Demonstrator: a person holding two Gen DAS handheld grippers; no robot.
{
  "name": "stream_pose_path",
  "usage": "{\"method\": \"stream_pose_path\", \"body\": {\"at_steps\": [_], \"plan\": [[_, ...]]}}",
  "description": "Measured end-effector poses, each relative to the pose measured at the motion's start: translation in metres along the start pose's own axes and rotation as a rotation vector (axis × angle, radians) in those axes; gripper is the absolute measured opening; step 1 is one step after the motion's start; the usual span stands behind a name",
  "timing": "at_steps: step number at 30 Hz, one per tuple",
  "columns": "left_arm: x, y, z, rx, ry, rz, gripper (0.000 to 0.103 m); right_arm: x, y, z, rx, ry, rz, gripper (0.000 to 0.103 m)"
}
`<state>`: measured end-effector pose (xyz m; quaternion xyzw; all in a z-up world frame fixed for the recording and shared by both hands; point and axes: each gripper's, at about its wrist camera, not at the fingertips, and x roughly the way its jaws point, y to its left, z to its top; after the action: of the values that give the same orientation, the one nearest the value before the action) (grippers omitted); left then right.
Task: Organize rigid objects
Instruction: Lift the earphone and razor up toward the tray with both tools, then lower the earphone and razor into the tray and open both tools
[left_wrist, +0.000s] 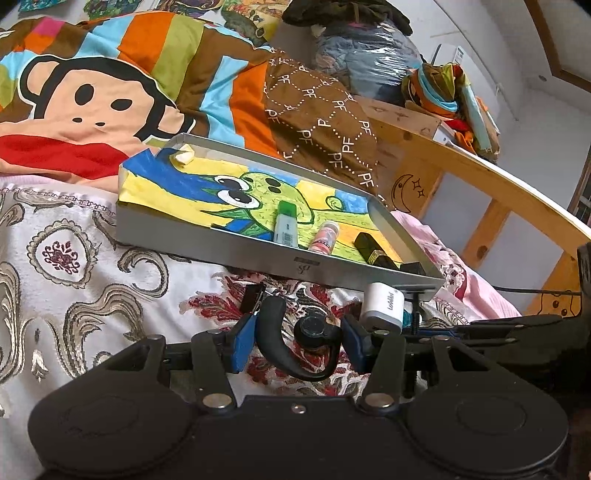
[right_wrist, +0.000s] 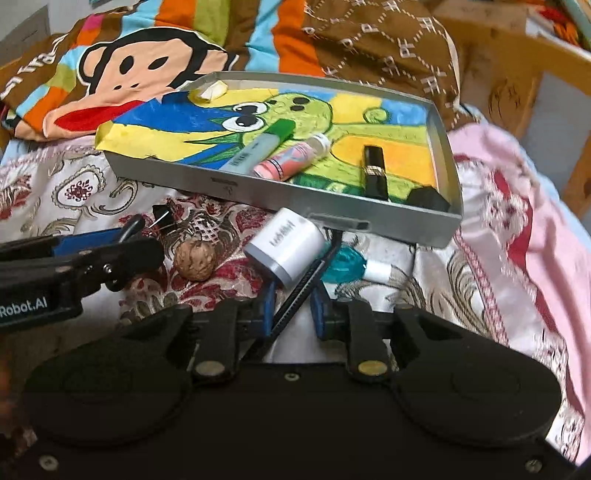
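Observation:
A black ear-hook earpiece (left_wrist: 299, 336) lies on the patterned bedspread, and my left gripper (left_wrist: 298, 341) is shut on it, blue pads touching both ends. My right gripper (right_wrist: 293, 308) is open, its fingers close on either side of a black razor handle (right_wrist: 306, 280), with a slim gap on each side. The razor's grey head (right_wrist: 340, 223) rests against the silver tray (right_wrist: 303, 201). The tray holds a green-capped marker (right_wrist: 258, 147), a pink tube (right_wrist: 291, 158) and a black lipstick (right_wrist: 373, 173). A white charger (right_wrist: 284, 245) lies just in front.
A walnut (right_wrist: 194, 262), a black binder clip (right_wrist: 162, 218) and a teal object with a white cap (right_wrist: 343, 267) lie loose on the bedspread. A monkey-print quilt (left_wrist: 92, 103) is heaped behind the tray. A wooden bed rail (left_wrist: 491, 184) runs along the right.

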<state>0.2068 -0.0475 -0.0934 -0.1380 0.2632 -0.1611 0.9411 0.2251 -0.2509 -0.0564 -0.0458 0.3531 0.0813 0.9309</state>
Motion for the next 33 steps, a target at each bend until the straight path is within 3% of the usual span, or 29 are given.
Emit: {"method": "stream_pose_path", "body": {"at_steps": [5,11,17,21,26,33], "plan": [[0.0,0.0,0.0,-0.001,0.0,-0.002,0.052,-0.004,-0.007,-0.003,-0.006,0.001,-0.003,0.016],[-0.002,-0.003,0.001,0.015,-0.014,-0.005,0.052,-0.019,0.005,0.0,-0.05,-0.082,-0.058,0.003],[-0.004,-0.009,0.003,0.05,-0.036,-0.004,0.052,-0.02,0.0,-0.001,-0.018,-0.114,-0.064,0.003],[-0.006,-0.012,0.008,0.059,-0.051,-0.011,0.052,-0.023,-0.004,0.005,0.002,-0.219,-0.083,0.003],[0.008,-0.02,0.043,0.1,-0.11,-0.002,0.052,-0.014,-0.011,0.022,0.028,-0.331,-0.102,0.003],[0.051,-0.008,0.094,0.09,-0.154,0.0,0.052,0.017,-0.014,0.047,0.012,-0.39,-0.101,0.003]]}}
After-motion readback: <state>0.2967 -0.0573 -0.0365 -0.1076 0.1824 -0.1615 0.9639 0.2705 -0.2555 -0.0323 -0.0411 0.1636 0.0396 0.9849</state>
